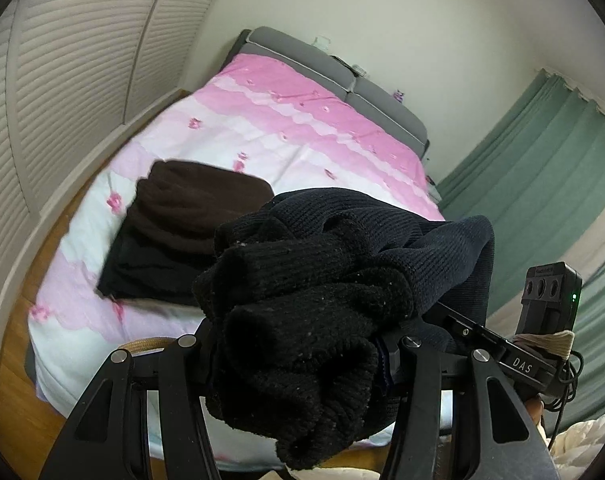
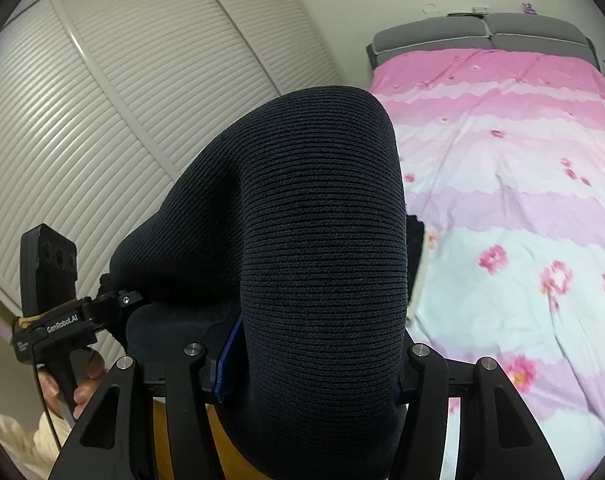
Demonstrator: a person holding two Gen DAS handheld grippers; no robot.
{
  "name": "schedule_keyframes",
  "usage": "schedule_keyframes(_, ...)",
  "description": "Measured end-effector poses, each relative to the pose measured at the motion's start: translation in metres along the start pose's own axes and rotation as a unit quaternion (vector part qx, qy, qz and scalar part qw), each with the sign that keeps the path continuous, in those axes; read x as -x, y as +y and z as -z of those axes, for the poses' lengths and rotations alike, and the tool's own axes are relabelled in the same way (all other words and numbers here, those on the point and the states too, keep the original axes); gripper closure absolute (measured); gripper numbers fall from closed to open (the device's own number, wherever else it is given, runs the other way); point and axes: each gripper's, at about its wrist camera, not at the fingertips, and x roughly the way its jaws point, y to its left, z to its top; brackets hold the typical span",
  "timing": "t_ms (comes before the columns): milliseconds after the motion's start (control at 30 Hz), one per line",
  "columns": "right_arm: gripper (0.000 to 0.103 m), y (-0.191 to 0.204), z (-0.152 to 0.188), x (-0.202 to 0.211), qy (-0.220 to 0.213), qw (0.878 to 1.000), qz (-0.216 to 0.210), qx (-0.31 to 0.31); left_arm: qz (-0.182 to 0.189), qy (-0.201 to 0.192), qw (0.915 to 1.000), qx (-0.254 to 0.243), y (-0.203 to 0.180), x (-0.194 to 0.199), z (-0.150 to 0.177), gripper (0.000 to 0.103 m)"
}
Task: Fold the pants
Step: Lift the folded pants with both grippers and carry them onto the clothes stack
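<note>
Pants (image 1: 302,320) bunched mid-frame, raised above bed (image 1: 262,128) | left tool (image 1: 302,356) clamped on them | right tool (image 2: 310,364) clamped on them | brown garment (image 1: 182,220) left, on bed

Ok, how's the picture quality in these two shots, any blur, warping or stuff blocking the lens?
Left wrist view: fisheye bends the white louvred wardrobe doors; the folded dark brown garment has smeared edges, hinting at motion blur; the black ribbed knit pants bunch close to the lens. Right wrist view: the same pants fill the centre, hiding much of the pink floral bedspread; light is soft, with no glare.
</note>
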Motion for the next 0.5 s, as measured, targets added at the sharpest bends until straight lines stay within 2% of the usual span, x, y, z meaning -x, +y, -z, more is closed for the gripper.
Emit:
schedule_keyframes(133,0.044,0.003,-0.020,-0.028,0.005,1.000,-0.016,0.000,-0.003,0.003,1.0000,0.008,0.023,-0.018,-0.029,0.049)
schedule_keyframes(333,0.044,0.007,-0.051,-0.065,0.014,1.000,-0.004,-0.006,0.014,0.036,0.9991,0.019,0.064,-0.061,-0.091,0.049)
schedule_keyframes(500,0.043,0.000,-0.097,-0.127,0.031,0.998,-0.003,-0.049,0.009,0.067,0.9976,0.016,0.094,-0.102,-0.144,0.049)
